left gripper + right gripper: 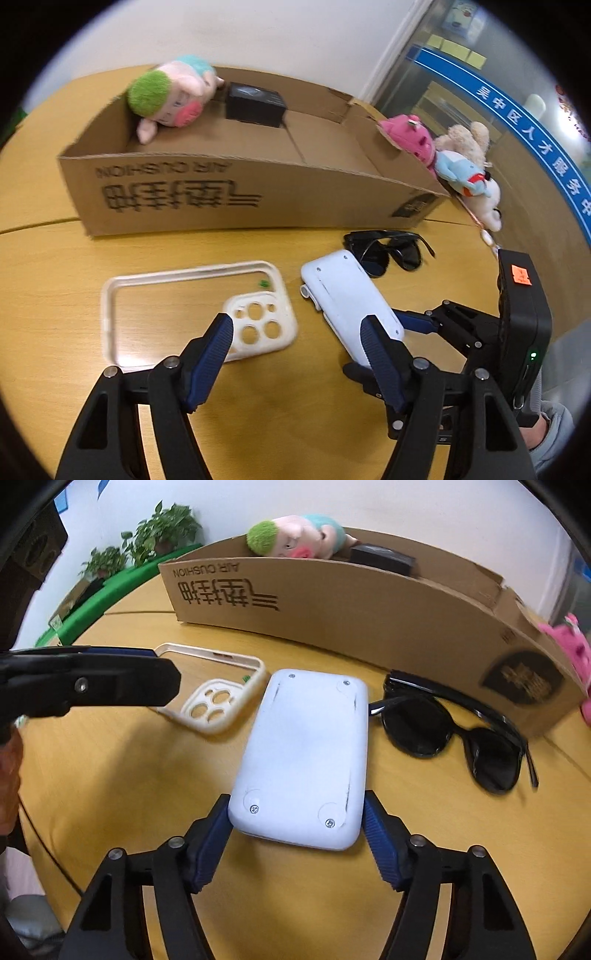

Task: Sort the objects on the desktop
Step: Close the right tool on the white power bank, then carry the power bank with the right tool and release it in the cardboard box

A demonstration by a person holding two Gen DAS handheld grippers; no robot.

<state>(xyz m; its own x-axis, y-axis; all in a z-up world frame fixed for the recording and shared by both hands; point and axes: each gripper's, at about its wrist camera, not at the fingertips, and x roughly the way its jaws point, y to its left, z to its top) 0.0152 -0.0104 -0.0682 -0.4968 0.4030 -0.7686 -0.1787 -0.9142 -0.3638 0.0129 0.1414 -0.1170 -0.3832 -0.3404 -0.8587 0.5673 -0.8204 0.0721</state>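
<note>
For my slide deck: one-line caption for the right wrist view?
Right gripper straddles a white rounded plastic device beside black sunglasses on a wooden table.

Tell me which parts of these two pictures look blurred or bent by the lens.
Left wrist view: the long brown cardboard box bows upward and its printed letters smear; the clear plastic phone case looks soft. Right wrist view: the box curves as well, the black sunglasses blur at their right rim, and the white rounded plastic device stays sharp.

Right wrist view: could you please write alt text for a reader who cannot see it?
The right tool clasps the near end of a white device lying on a wooden table. Black sunglasses lie right, a phone case left, a cardboard box behind.
</note>
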